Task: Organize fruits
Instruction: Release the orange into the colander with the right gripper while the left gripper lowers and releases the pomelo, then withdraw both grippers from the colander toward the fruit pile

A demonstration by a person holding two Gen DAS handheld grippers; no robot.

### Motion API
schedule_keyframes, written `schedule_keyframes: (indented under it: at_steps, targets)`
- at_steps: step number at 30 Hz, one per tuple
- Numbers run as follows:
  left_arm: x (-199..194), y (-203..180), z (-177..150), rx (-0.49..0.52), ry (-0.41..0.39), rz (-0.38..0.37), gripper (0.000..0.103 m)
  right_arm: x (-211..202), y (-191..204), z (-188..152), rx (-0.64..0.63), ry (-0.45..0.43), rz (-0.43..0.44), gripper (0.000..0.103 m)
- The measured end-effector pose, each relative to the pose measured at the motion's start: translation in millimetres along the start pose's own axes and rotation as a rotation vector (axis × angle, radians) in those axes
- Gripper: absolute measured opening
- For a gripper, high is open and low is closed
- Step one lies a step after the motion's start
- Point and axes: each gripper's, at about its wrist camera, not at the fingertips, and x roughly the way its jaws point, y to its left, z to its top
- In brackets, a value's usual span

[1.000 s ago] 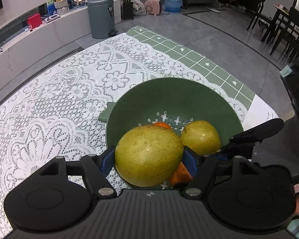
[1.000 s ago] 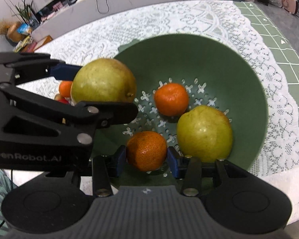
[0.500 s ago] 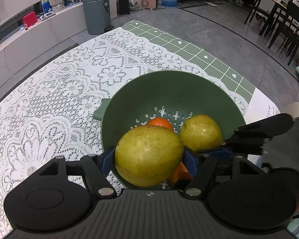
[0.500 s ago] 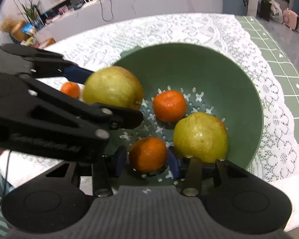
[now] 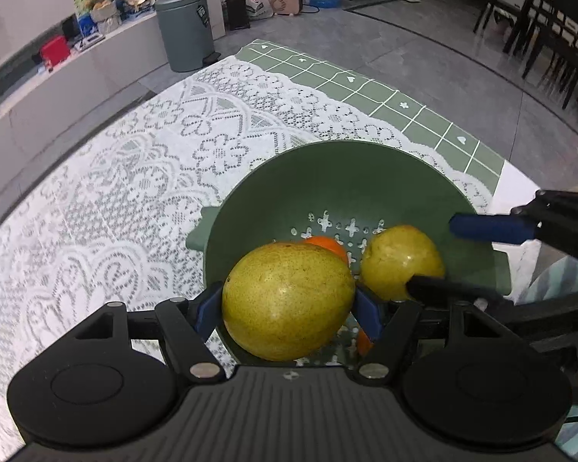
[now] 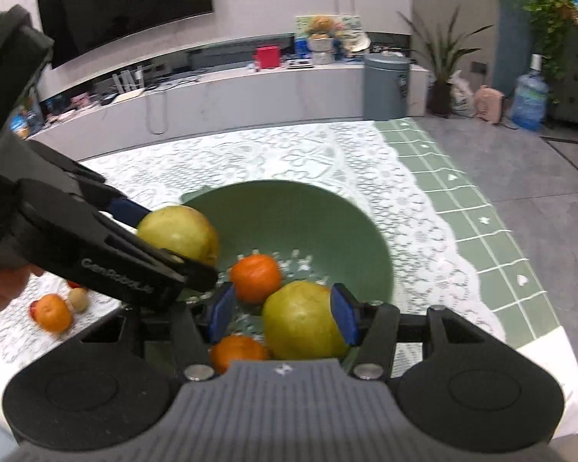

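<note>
Step in hand: the left gripper (image 5: 287,308) is carrying a large yellow-green pear (image 5: 287,300) over the near rim of the green colander bowl (image 5: 366,177), apparently about to set it inside.
Left fingers: they are clamping the pear on both sides, blue pads pressing its flanks.
Right gripper (image 6: 281,313): its fingers are standing wide apart and holding nothing; it is hovering above the near side of the bowl, over the fruit.
In the bowl: a second pear (image 6: 302,321) and two mandarins (image 6: 255,278) are lying on the perforated bottom, one mandarin (image 6: 238,350) nearest the right gripper.
Still on the worktop: a mandarin (image 6: 51,312) and a small pale fruit (image 6: 77,299) are waiting on the lace cloth, left of the bowl.
Doing it well: lowering the pear into the free patch at the left of the bottom, close to the surface before opening, is likely keeping it from rolling or bruising its neighbours.
Risk: both grippers are crowding the bowl; the right one should probably be clearing away first.
</note>
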Motion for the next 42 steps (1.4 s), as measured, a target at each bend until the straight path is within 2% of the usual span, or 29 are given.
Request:
schedule_keyframes:
  at_steps: [4,12,23,35,42]
  targets:
    - [6.1,-5.7,2.2,0.059,0.022,0.021,0.081,-0.8,-7.2,1.5,0.040,-0.022,-0.008,0.052]
    - [22.4,-19.1,1.0,0.175,0.086,0.051,0.081,6.1,-10.7,0.6,0.074,-0.010,0.001,0.052]
    - [40.5,-30.7,-5.1,0.242,0.158,0.064,0.081,13.5,-5.6,-1.2,0.046,0.033,0.002,0.052]
    - [40.5,-40.7,-7.3,0.310,0.143,0.105,0.086,15.6,-4.0,-2.6,0.042,0.039,-0.015,0.056]
    - [22.8,-39.2,-7.1,0.288,0.096,0.120,0.086,13.2,-4.8,-3.4,0.050,0.027,-0.032,0.058]
